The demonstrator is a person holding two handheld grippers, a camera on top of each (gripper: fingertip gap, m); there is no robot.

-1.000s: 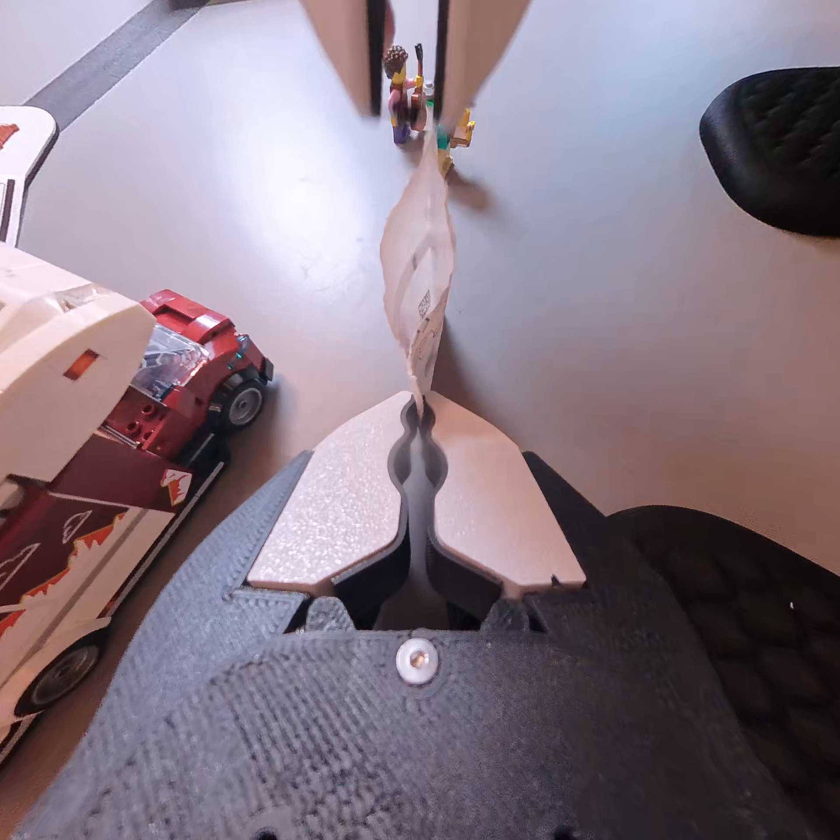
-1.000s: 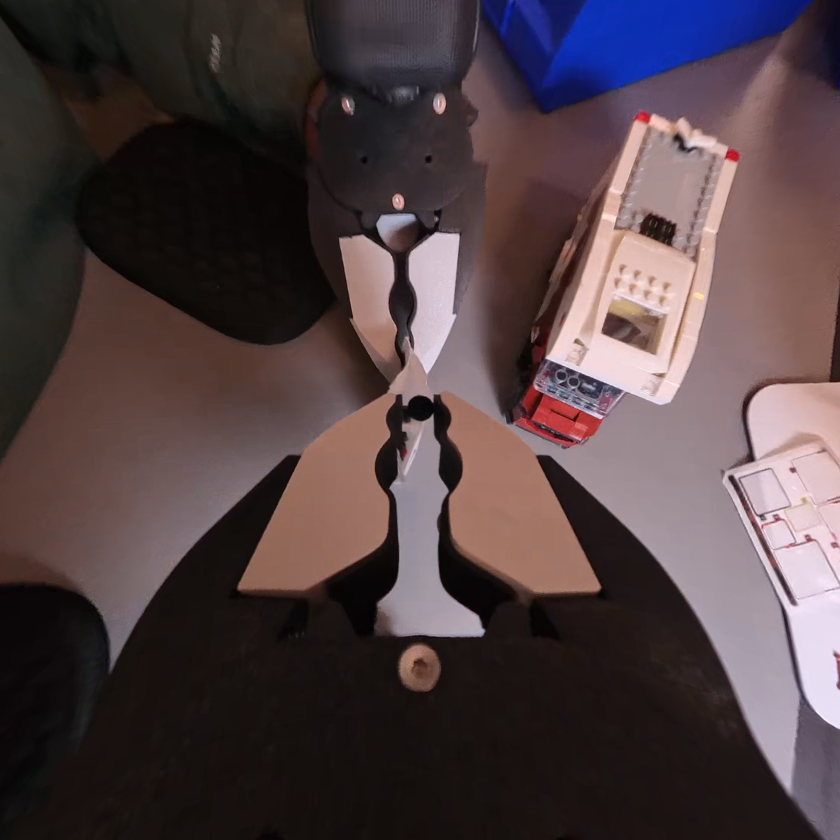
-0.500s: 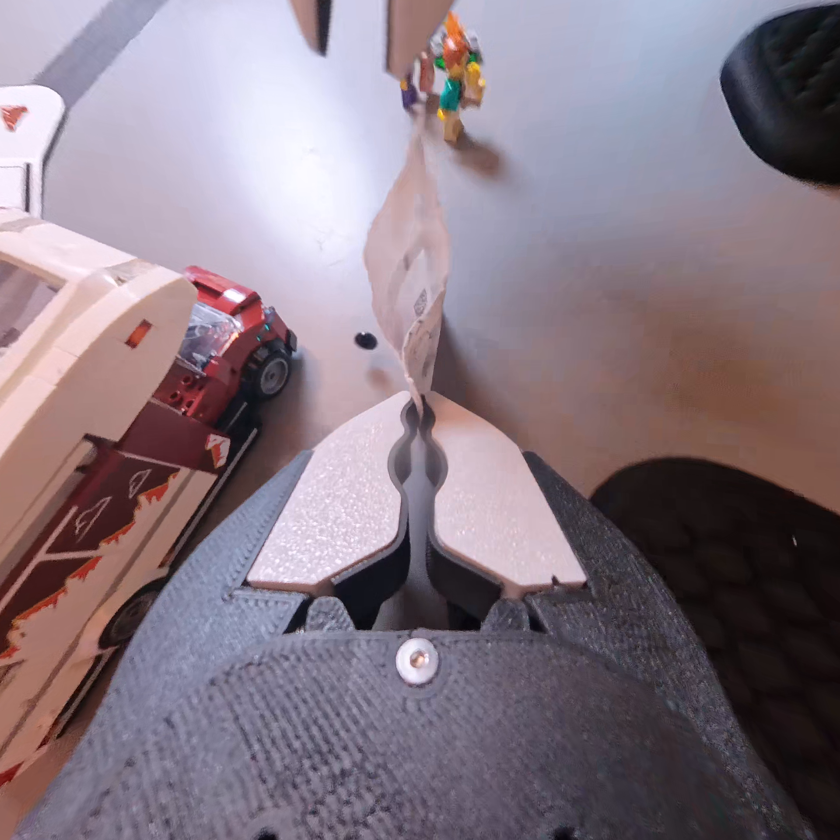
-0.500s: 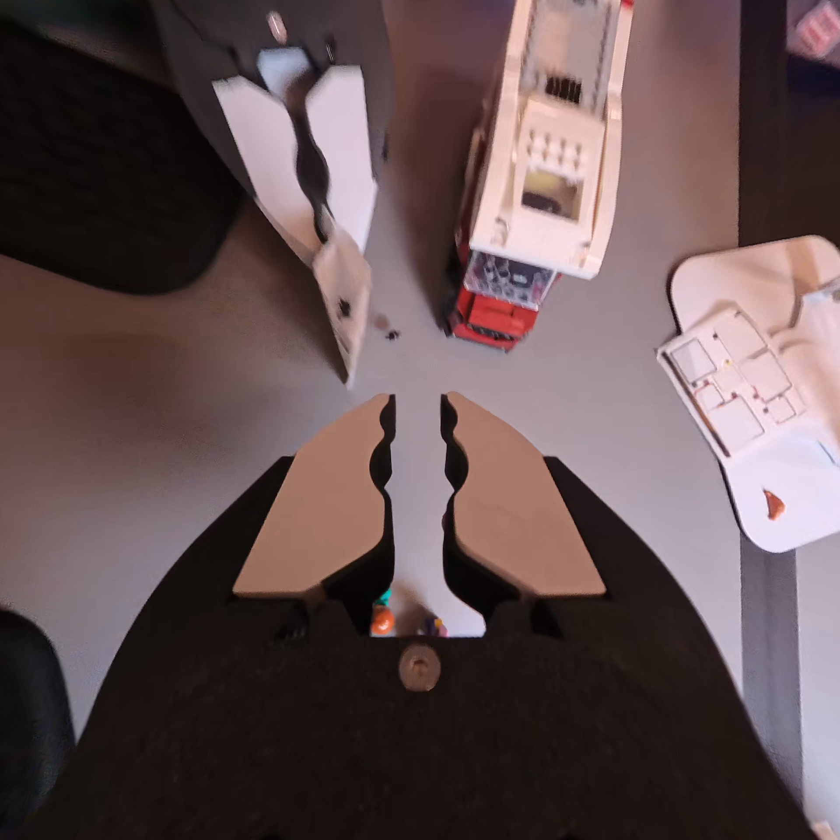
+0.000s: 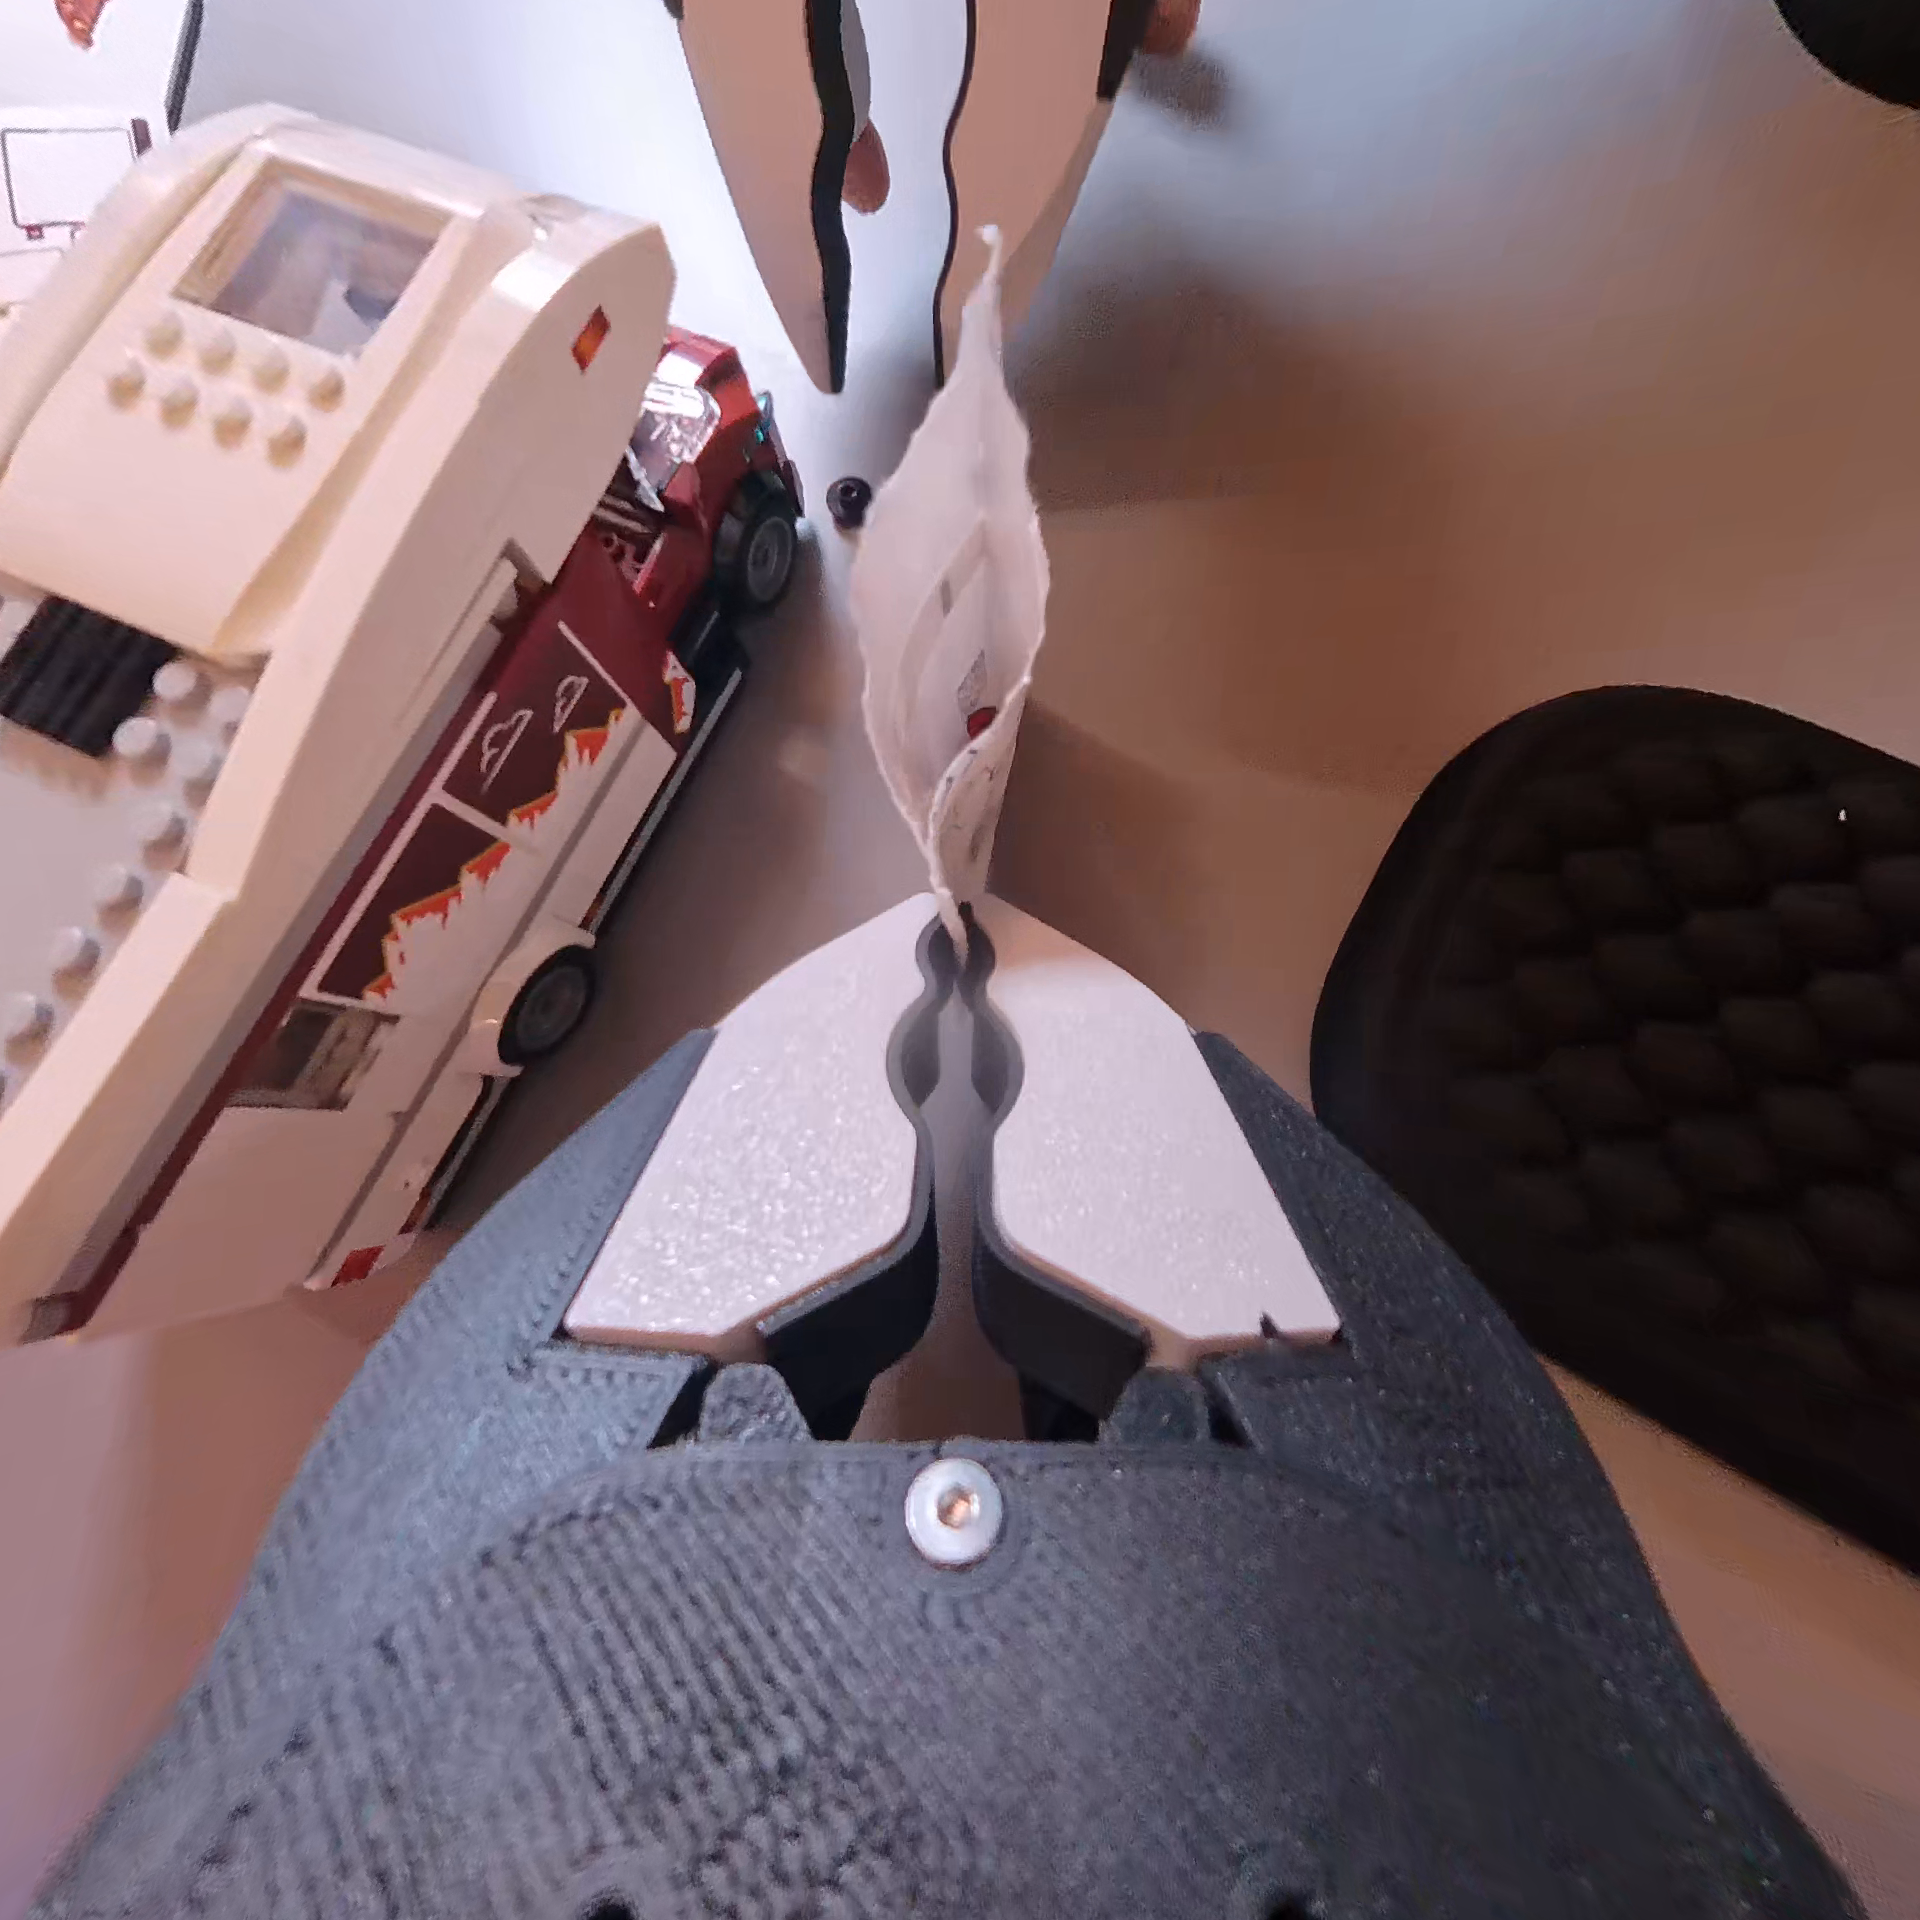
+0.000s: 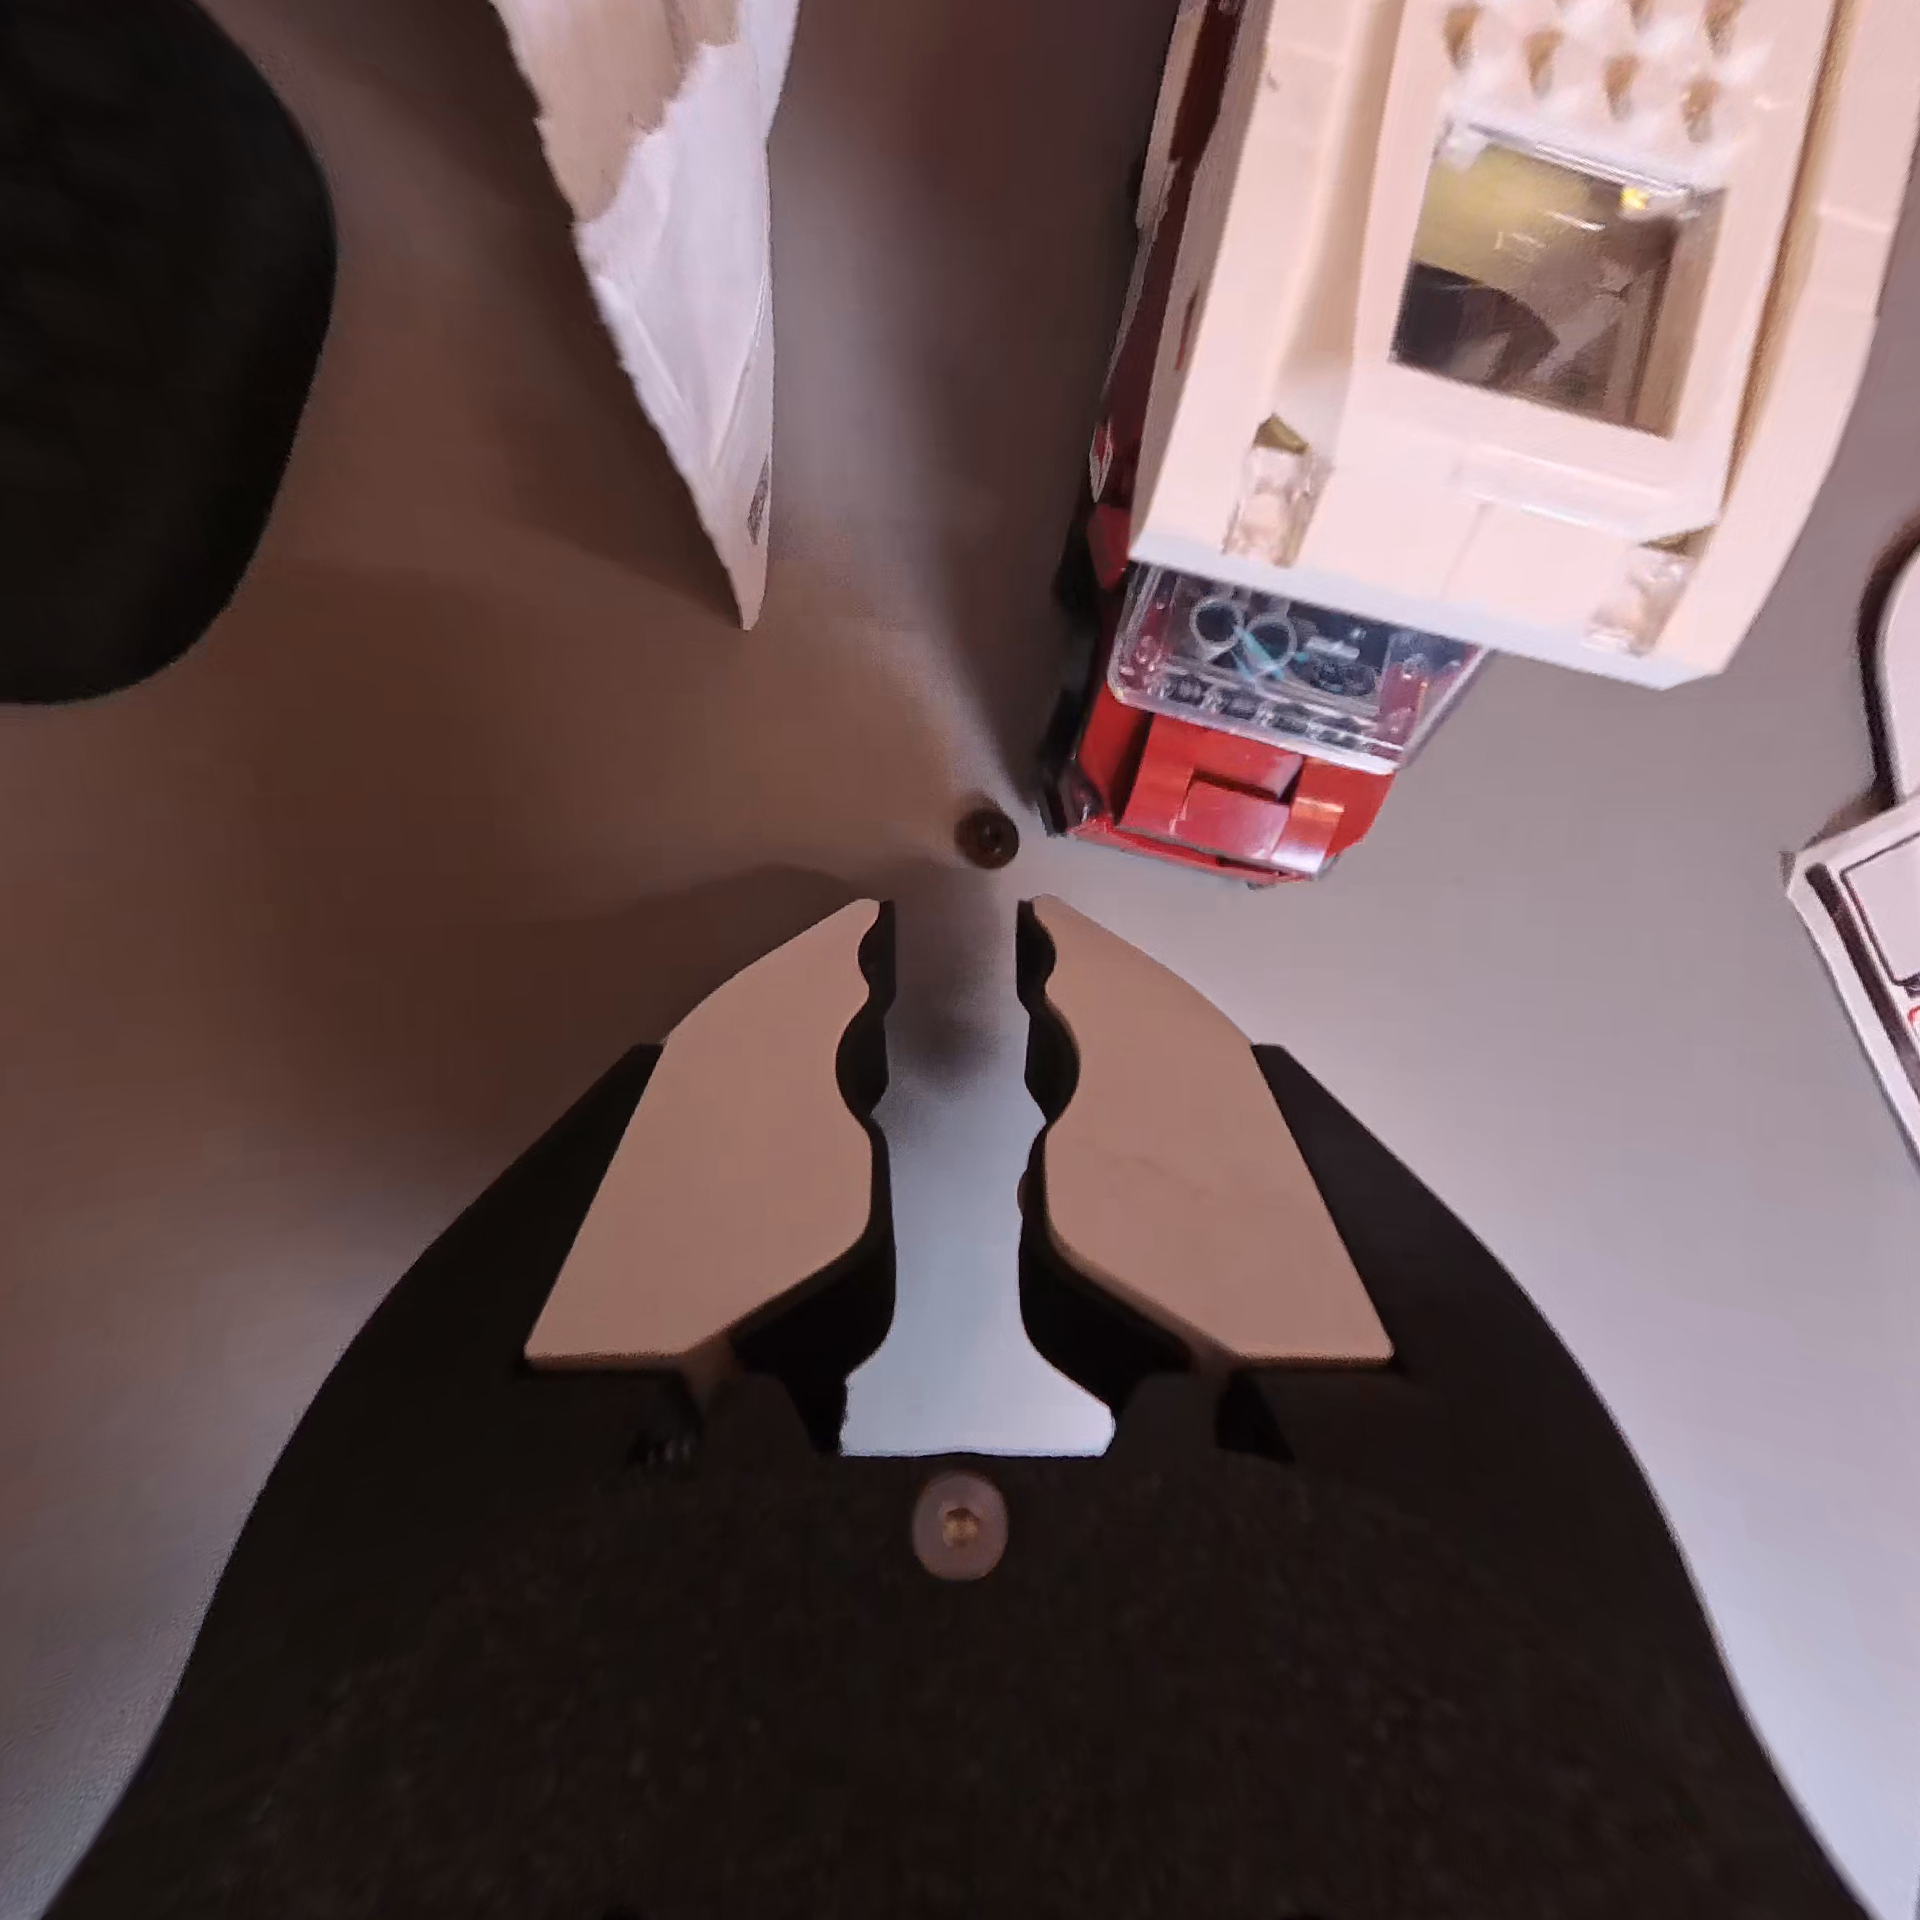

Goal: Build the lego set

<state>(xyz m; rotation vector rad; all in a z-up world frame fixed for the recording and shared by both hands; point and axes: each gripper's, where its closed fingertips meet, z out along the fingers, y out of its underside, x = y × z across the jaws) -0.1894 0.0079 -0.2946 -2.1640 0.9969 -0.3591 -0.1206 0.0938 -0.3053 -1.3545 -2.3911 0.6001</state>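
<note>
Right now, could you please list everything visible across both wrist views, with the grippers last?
Paper bag: one, white, torn open, pinched at a corner by the left gripper, hanging above the table.
Toy brick camper van: one, cream and dark red, on the table beside the bag.
Small round piece: one, dark, on the table by the van's red front.
Sticker sheet: one, white, at the table edge.
Padded cushions: black, at the sides.
Table: grey.
Left gripper: shut on the bag.
Right gripper: open, empty, just short of the round piece.

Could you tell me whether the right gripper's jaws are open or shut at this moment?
Open. The right gripper shows bare table between its fingertips, with nothing gripped; a small dark round piece lies just beyond them.
</note>
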